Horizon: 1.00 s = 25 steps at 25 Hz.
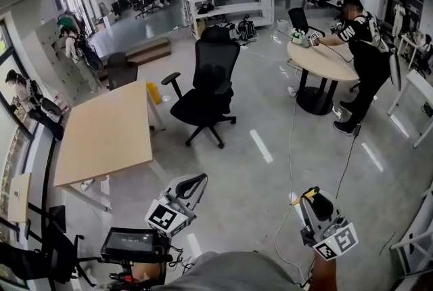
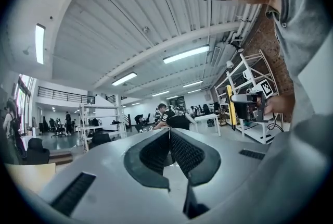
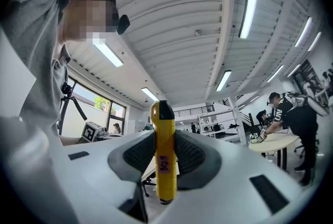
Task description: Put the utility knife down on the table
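The utility knife (image 3: 162,165), yellow-bodied with a black tip and a small pink label whose print cannot be made out, is held upright, clamped in the right tool (image 3: 164,139), well apart from the light wooden table (image 1: 108,134).

Head view: utility knife (image 1: 309,193) almost wholly hidden behind right gripper (image 1: 316,200). Only a yellow sliver shows at the claw's 10 o'clock edge. Forearm (image 1: 325,276) under that gripper cut off by the bottom edge at 5 o'clock. Left gripper (image 1: 192,186): handle hidden beneath its marker cube (image 1: 166,217). Screen (image 1: 130,240) at 7 o'clock too dark to read.

Right gripper view: utility knife (image 3: 163,155) flanks covered by the claw pads. Print on pink label (image 3: 163,164) too blurred to read.

Left gripper view: counter (image 2: 28,175) at 8 o'clock clipped by the lens rim. Utility knife (image 2: 231,108) at 3 o'clock too small to tell blade in or out.
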### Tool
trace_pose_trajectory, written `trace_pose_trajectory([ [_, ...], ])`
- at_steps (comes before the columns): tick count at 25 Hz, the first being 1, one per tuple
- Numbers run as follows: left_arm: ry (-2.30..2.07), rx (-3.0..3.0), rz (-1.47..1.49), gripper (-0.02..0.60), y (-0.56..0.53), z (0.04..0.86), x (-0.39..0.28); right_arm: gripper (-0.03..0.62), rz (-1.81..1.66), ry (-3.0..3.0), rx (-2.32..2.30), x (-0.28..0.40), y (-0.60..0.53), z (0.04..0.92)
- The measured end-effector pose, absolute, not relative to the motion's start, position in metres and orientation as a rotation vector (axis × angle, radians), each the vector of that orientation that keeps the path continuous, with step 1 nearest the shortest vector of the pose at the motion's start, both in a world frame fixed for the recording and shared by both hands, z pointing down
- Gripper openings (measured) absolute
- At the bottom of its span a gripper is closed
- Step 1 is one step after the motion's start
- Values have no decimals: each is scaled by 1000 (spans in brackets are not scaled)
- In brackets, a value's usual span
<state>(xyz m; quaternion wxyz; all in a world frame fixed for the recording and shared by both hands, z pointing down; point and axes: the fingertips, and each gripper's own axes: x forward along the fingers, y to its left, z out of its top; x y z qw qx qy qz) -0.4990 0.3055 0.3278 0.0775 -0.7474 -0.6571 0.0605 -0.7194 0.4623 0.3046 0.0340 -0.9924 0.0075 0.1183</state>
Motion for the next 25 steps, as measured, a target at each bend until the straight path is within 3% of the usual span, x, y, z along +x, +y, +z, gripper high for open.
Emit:
trace_pose_trajectory([
  [10, -1914, -2257, 124, 6, 362, 346, -447, 117, 329, 84, -2995, -657, 535, 327],
  [25, -1938, -2349, 194, 6, 413, 332, -270, 117, 293, 113, -3053, -476, 582, 295],
])
